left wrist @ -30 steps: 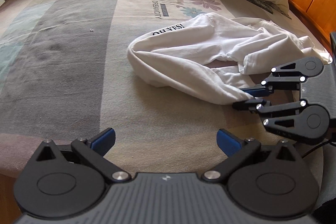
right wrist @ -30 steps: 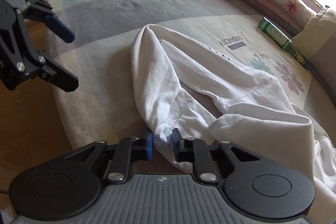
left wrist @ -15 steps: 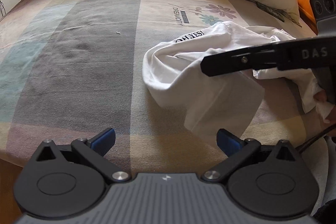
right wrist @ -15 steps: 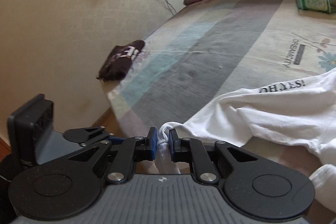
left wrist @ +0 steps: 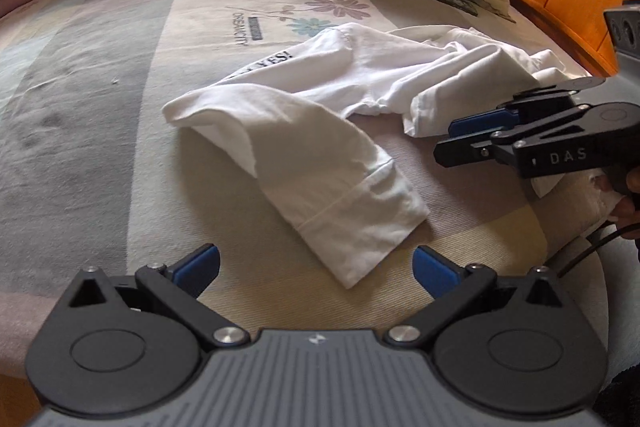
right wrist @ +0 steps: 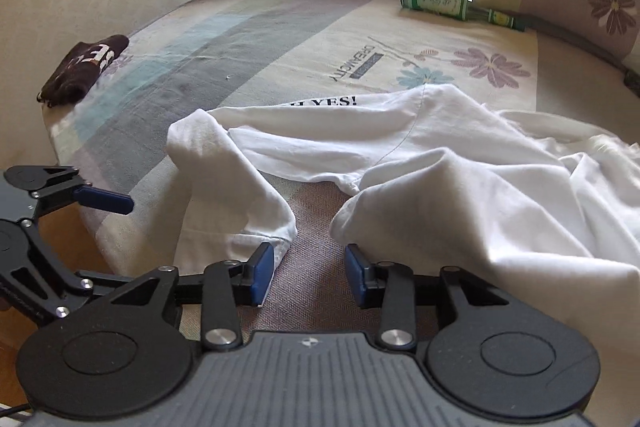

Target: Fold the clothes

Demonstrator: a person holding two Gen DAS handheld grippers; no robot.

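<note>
White sleeve (right wrist: 240,195) — newly released, right gripper (right wrist: 308,273) opening.

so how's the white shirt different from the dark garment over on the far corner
The white shirt lies spread and rumpled across the middle of the bed, while the dark garment sits as a small compact bundle at the bed's edge. The white shirt covers far more of the bed. The white shirt's print is dark lettering; the dark garment's is pale lettering. Both are printed clothes resting on the bed, with neither gripper holding them.
</note>
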